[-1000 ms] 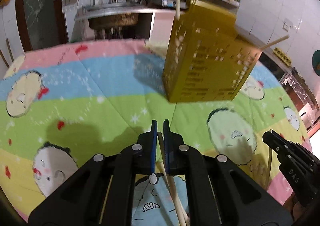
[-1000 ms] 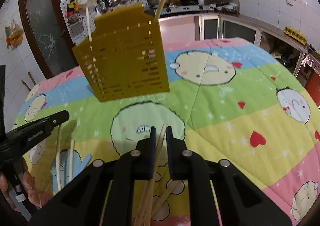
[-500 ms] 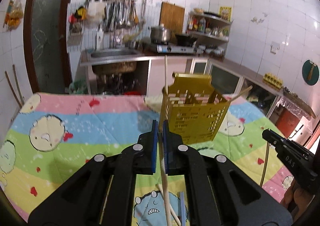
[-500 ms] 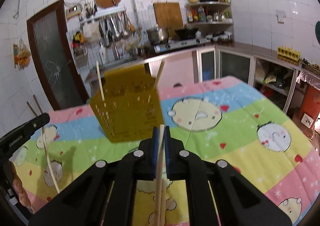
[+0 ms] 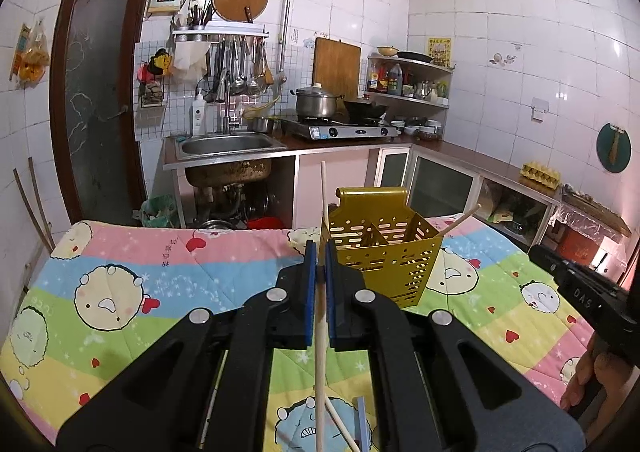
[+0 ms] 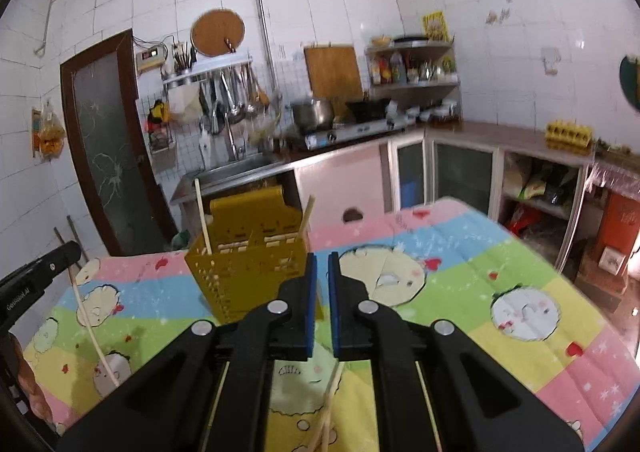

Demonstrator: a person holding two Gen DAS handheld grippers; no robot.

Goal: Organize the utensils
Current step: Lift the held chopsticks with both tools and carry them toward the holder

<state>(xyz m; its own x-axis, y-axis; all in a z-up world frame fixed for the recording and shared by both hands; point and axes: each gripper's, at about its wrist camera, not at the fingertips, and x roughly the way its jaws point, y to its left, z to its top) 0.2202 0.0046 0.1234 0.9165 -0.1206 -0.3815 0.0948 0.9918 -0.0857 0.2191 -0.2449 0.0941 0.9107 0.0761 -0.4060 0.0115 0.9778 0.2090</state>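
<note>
Gold perforated caddy point(image 5: 384, 252) stands upright on quilt; two chopsticks point(image 5: 460, 221) inside.

Left hand-held gripper point(image 5: 319, 272): matte black plastic body, two angular finger arms with cut-out windows.
Left pads point(image 5: 308, 292): blue strips lining the inner finger faces.
Left fasteners: four round silver screws across the linkage.
Right hand-held gripper point(image 6: 322, 284): same black frame, blue pads point(image 6: 311, 304), four silver screws.
Markings: pale lettering on each gripper's side, partly legible.
Hand point(image 5: 592, 376): bare, no sleeve visible.
</note>
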